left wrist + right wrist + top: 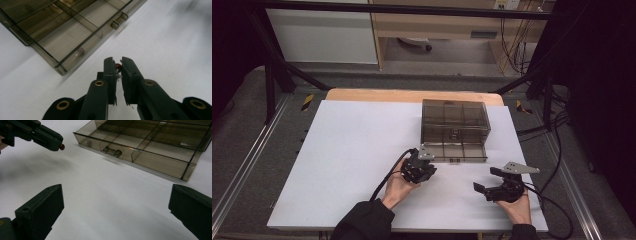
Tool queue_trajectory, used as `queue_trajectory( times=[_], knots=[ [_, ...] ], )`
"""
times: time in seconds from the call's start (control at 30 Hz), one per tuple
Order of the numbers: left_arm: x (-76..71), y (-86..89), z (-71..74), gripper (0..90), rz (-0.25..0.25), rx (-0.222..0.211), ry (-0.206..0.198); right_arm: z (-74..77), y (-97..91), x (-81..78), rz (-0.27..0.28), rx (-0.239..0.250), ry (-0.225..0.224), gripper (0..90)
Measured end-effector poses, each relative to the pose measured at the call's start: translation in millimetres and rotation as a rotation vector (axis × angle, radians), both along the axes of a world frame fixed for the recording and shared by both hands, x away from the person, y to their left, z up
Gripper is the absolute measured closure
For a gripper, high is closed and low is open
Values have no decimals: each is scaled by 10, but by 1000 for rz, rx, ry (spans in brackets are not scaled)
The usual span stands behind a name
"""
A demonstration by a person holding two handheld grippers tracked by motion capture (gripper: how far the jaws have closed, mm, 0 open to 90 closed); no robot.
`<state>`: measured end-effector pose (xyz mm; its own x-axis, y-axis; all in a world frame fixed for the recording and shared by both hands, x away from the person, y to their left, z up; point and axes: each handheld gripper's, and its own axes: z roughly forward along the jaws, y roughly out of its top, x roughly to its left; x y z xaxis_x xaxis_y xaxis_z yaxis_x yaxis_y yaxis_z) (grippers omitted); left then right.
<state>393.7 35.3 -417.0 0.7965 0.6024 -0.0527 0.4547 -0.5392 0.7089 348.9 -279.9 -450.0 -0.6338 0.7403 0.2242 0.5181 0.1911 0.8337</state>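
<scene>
White bench (352,150): left hand-held gripper (119,65) pinches small red bead (118,66) just off the open smoky drawer (460,150), likely to drop in; right hand-held gripper (492,182) released, idle.

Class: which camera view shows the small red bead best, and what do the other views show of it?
The right gripper view: the bead sticks out in profile from the left claw against white table. The left gripper view gives a sliver of bead between shut jaws. In the high view it is too small to tell.
</scene>
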Motion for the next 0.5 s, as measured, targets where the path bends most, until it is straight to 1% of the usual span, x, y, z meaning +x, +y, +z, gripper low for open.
queue_trajectory(
  times=[0.2,0.37,0.43,0.5],
  knots=[
    [26,57,118,820,0,-4,-4,-1,1,1,1,-1,1,6],
    [61,58,193,820,-6,8,-13,-1,0,0,1,-1,1,6],
    [80,62,221,820,-9,4,-7,-1,0,0,1,-1,1,6],
    [101,65,249,819,-6,3,-10,-1,0,0,1,-1,1,6]
  ],
)
